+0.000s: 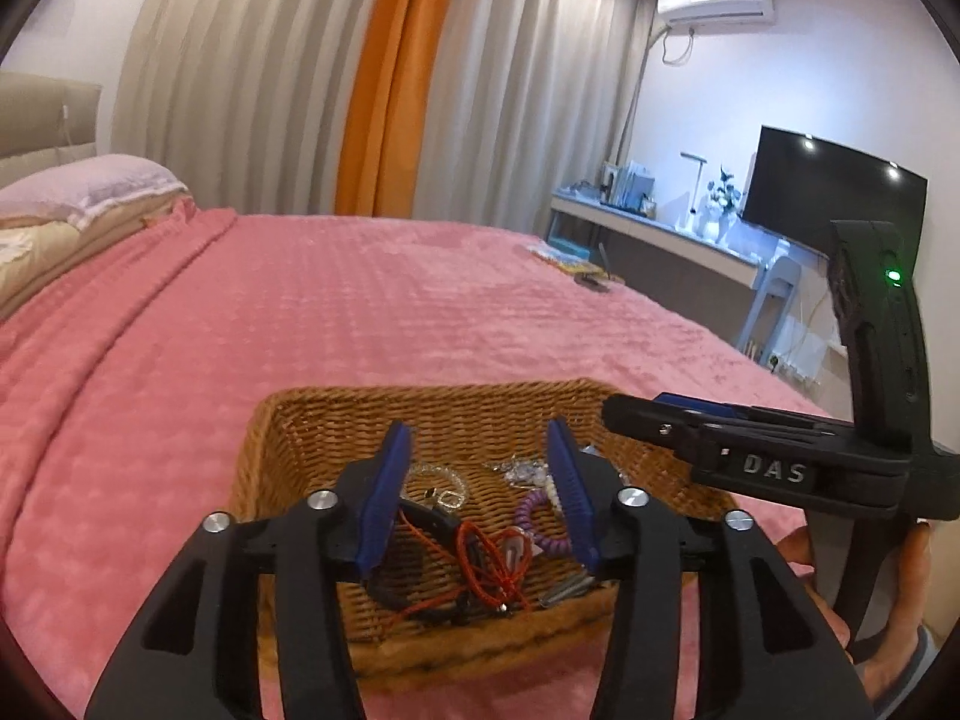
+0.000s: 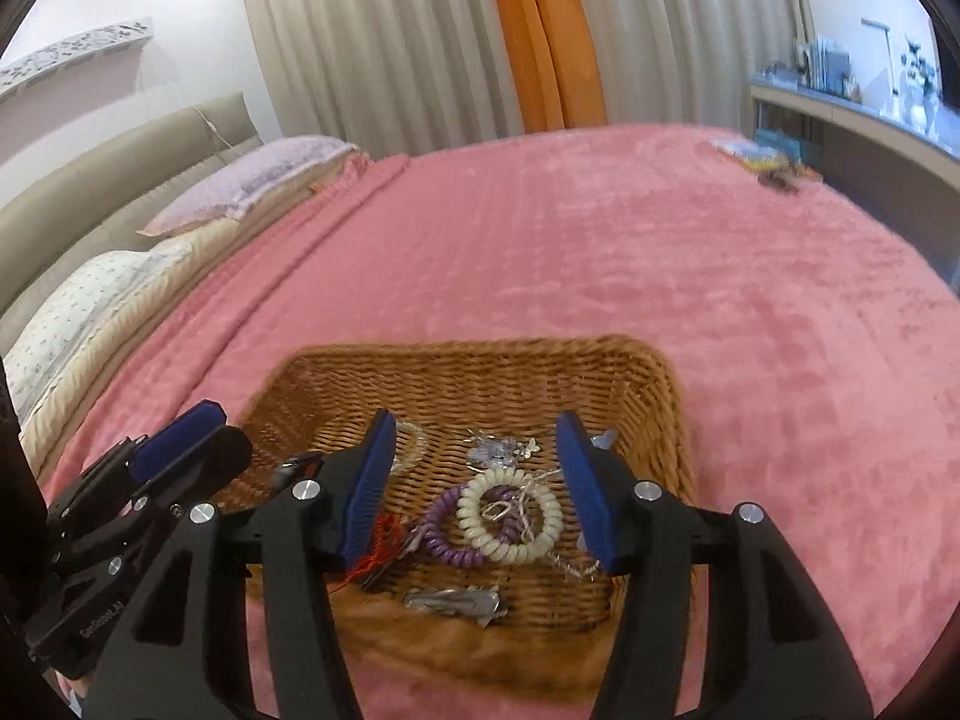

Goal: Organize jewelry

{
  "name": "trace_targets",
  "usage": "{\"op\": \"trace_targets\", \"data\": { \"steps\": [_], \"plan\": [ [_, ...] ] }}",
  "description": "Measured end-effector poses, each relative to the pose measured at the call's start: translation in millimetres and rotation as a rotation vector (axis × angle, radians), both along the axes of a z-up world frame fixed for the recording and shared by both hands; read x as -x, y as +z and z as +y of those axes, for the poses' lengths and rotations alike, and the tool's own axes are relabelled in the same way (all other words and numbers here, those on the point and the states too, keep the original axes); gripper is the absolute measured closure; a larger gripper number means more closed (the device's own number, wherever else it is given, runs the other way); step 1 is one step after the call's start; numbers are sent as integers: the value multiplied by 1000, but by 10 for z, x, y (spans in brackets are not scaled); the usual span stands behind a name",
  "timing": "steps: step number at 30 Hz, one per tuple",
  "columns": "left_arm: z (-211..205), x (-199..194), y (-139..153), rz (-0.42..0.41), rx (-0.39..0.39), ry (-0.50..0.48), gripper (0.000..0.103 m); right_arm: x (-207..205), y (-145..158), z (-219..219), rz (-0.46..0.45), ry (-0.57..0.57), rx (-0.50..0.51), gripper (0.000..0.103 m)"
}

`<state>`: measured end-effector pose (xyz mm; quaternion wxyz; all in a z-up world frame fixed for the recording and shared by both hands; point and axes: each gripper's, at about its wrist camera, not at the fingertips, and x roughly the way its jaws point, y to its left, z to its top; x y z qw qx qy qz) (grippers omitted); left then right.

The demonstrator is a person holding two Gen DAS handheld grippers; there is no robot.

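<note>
Right wrist view: right gripper [image 2: 477, 480] hangs wide apart over the basket [image 2: 648, 384] of coils [image 2: 510, 516]; left gripper [image 1: 480, 492], wide too, holds nothing, apparently.

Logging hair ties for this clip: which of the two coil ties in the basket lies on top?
The cream coil tie: its full ring shows, overlapping the purple coil tie, which is partly covered beneath it.
</note>
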<state>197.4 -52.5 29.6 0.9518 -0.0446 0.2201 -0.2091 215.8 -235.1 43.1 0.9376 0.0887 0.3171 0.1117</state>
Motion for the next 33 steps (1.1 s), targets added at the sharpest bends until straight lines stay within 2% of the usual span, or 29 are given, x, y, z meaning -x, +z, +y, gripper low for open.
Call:
{"op": "trace_targets", "data": {
  "steps": [2, 4, 5, 6, 11, 15, 17, 22, 24, 26, 28, 33],
  "plan": [
    [47, 226, 112, -24, -7, 10, 49, 197, 146, 15, -45, 2, 9, 51],
    [91, 508, 212, -71, -29, 11, 33, 502, 313, 16, -109, -5, 22, 42],
    [121, 692, 264, -110, -52, 32, 21, 666, 380, 15, -140, -25, 29, 39],
    [140, 811, 294, -131, -65, 51, 14, 809, 436, 8, -170, -51, 36, 34],
    [282, 1470, 411, -193, -67, 128, 10, 1403, 516, 66, -266, -108, 66, 33],
    [287, 1824, 329, -246, -102, 226, 8, 1798, 334, 172, -330, -103, 101, 31],
    [288, 1952, 209, -253, -105, 237, 8, 1931, 176, 180, -340, -111, 108, 28],
    [238, 1971, -50, -272, -159, 321, 8, 2012, -50, 247, -368, -132, 147, 28],
    [221, 1924, -115, -270, -171, 344, 8, 1970, -153, 262, -352, -131, 162, 28],
    [263, 1875, -186, -249, -162, 359, 8, 1909, -242, 272, -326, -134, 168, 28],
    [328, 1784, -266, -194, -132, 344, 8, 1847, -325, 276, -295, -130, 167, 28],
    [391, 1695, -325, -151, -100, 341, 8, 1841, -369, 254, -294, -125, 150, 28]
  ]
}}
